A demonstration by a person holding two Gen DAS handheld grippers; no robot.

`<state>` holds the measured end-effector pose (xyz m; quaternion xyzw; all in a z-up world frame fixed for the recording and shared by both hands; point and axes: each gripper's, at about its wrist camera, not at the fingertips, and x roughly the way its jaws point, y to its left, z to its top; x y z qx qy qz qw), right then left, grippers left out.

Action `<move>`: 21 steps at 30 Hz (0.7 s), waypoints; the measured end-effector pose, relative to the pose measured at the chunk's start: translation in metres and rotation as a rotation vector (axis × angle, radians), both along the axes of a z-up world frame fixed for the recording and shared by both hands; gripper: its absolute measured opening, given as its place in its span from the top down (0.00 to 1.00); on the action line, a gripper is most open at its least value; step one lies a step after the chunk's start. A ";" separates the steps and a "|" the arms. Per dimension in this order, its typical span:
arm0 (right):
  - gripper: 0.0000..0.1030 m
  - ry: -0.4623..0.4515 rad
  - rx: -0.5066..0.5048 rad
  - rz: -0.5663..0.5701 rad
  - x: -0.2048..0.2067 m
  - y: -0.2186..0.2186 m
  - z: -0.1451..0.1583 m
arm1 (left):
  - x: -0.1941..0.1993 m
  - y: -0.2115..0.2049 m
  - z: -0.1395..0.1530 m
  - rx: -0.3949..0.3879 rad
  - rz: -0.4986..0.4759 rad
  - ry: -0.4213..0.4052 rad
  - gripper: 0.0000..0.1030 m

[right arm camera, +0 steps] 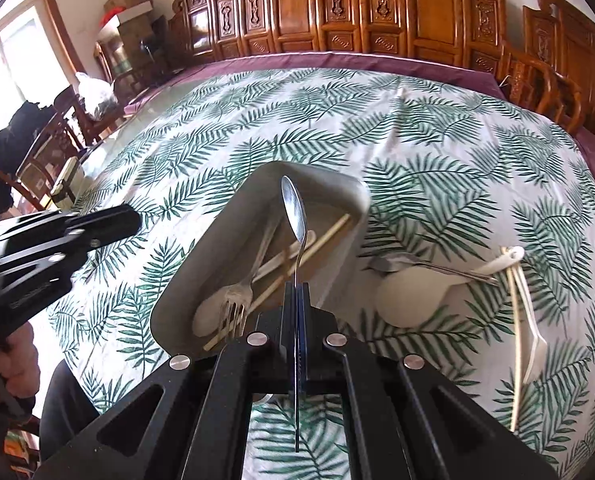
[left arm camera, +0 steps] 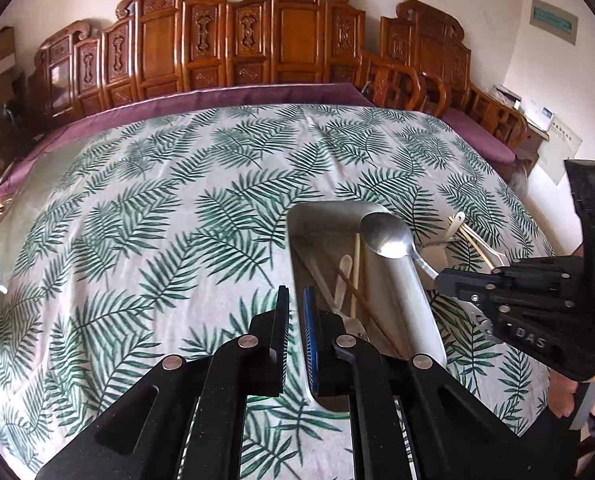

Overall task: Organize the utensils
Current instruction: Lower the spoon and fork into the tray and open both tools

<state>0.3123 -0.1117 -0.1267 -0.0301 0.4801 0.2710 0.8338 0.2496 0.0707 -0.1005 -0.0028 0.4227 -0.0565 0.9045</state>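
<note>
A metal tray (left arm camera: 425, 300) (right arm camera: 201, 256) lies on the leaf-print tablecloth and holds a fork (right arm camera: 237, 300), a white spoon and chopsticks. My right gripper (right arm camera: 296, 288) (left arm camera: 441, 278) is shut on the handle of a metal spoon (right arm camera: 293, 208) (left arm camera: 389, 236) and holds it above the tray, bowl forward. My left gripper (left arm camera: 296, 300) (right arm camera: 133, 216) hovers at the tray's left wall with its jaws a narrow gap apart, holding nothing. Right of the tray lie a white ladle (right arm camera: 409, 300), a small metal spoon (right arm camera: 417, 266), a white fork (right arm camera: 533, 344) and a chopstick (right arm camera: 517, 352).
The tablecloth (left arm camera: 157, 208) covers a big table with a purple cloth under it. Carved wooden chairs (left arm camera: 257, 40) line the far side. More chairs and boxes (right arm camera: 129, 0) stand at the left by a window.
</note>
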 end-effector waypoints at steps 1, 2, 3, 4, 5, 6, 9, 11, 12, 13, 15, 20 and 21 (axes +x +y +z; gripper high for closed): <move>0.98 0.004 -0.004 0.002 0.001 0.004 -0.002 | -0.003 0.003 0.001 0.002 0.005 -0.006 0.94; 0.98 0.007 -0.007 0.004 0.002 0.007 -0.004 | -0.004 0.004 0.002 0.005 0.007 -0.010 0.94; 0.98 0.013 -0.010 0.005 0.004 0.012 -0.007 | -0.006 0.007 0.003 0.010 0.011 -0.015 0.94; 0.98 0.016 -0.013 0.006 0.006 0.015 -0.008 | -0.009 0.009 0.004 0.015 0.015 -0.021 0.94; 0.98 0.018 -0.018 0.007 0.007 0.019 -0.011 | -0.011 0.011 0.004 0.021 0.017 -0.027 0.94; 0.98 0.020 -0.022 0.010 0.008 0.022 -0.012 | -0.013 0.013 0.005 0.023 0.017 -0.032 0.94; 0.98 0.024 -0.037 0.014 0.012 0.032 -0.017 | -0.017 0.018 0.007 0.021 0.022 -0.038 0.94; 0.98 0.032 -0.043 0.009 0.015 0.036 -0.020 | -0.019 0.019 0.008 0.030 0.023 -0.041 0.93; 0.98 0.035 -0.051 0.007 0.017 0.038 -0.023 | -0.019 0.020 0.009 0.034 0.024 -0.043 0.93; 0.98 0.036 -0.058 0.007 0.018 0.039 -0.024 | -0.019 0.020 0.009 0.037 0.025 -0.044 0.93; 0.98 0.042 -0.070 0.002 0.022 0.042 -0.027 | -0.019 0.023 0.010 0.036 0.030 -0.043 0.93; 0.98 0.057 -0.089 -0.004 0.032 0.047 -0.032 | -0.019 0.030 0.010 0.027 0.048 -0.043 0.93; 0.98 0.058 -0.094 -0.006 0.033 0.049 -0.032 | -0.020 0.031 0.010 0.022 0.051 -0.040 0.93</move>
